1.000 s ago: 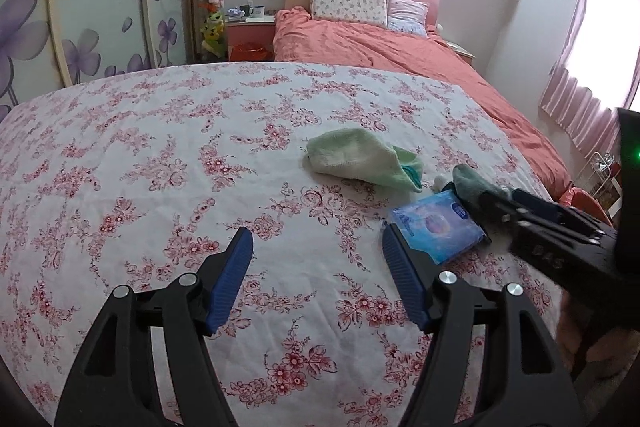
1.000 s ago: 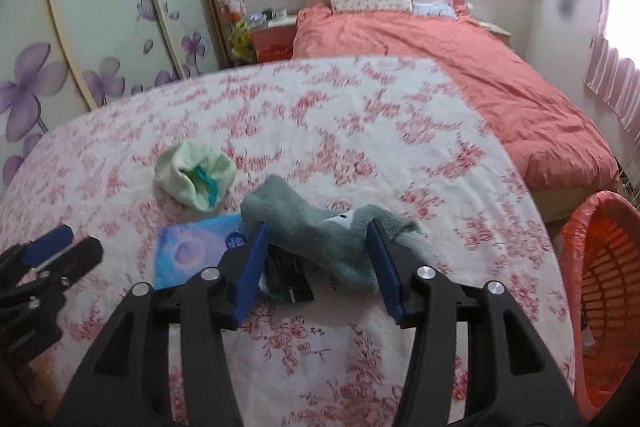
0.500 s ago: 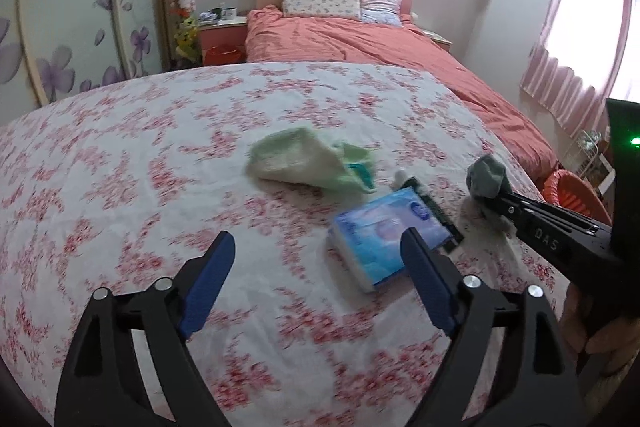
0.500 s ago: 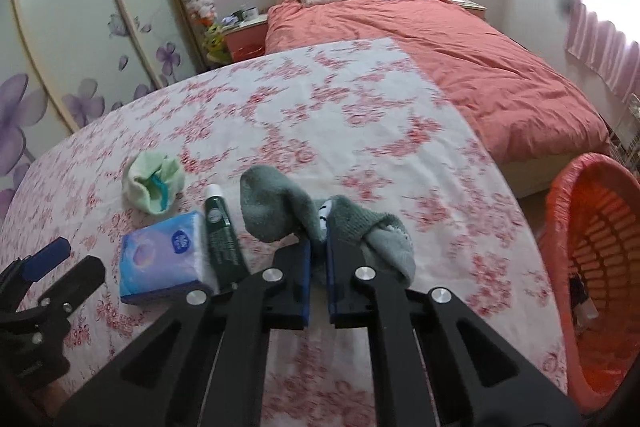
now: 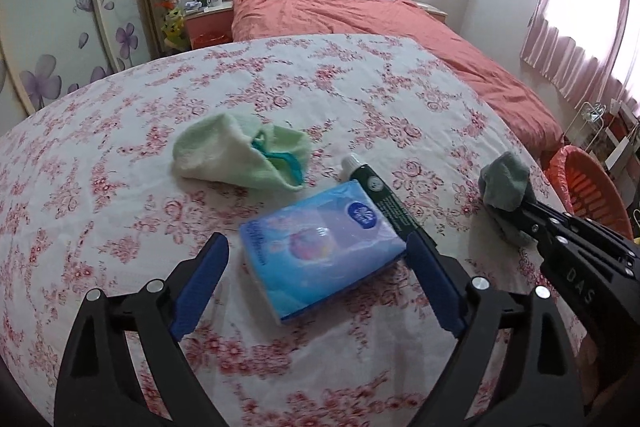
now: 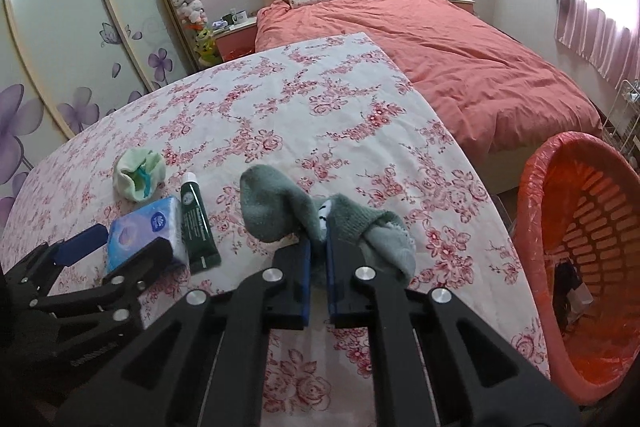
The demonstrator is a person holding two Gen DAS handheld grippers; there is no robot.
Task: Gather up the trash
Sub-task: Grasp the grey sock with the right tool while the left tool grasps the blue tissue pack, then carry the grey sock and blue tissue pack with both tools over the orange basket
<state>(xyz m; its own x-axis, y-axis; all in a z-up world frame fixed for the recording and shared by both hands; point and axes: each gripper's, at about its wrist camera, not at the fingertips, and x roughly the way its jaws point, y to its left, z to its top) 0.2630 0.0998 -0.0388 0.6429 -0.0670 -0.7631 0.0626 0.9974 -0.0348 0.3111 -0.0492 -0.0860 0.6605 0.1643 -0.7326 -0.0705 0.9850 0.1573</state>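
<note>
Your right gripper (image 6: 316, 259) is clamped tight on a grey sock (image 6: 280, 211), pinching it at the middle so that both ends flop out to either side of the blue pads, above the flowered cloth of the desk (image 6: 280, 107). Your left gripper (image 5: 316, 287) has its jaws spread wide and opening further; a blue tissue pack (image 5: 320, 247) lies on the cloth between the two pads, and neither pad presses on it. A dark green tube (image 5: 384, 203) with a white cap lies just beside the right side of the pack, touching or nearly touching it, its cap pointing to the far side. Farther off and a little to the left, a pale green cloth (image 5: 236, 159) sits bunched up with something teal showing in its open end, apart from the pack. To the right of the desk, beyond its edge, an orange basket (image 6: 592, 227) lined with thin plastic stands near your right gripper; something dark lies at its bottom, too unclear to name. A bed with a coral cover (image 6: 460, 55) fills the far side of the room.
</note>
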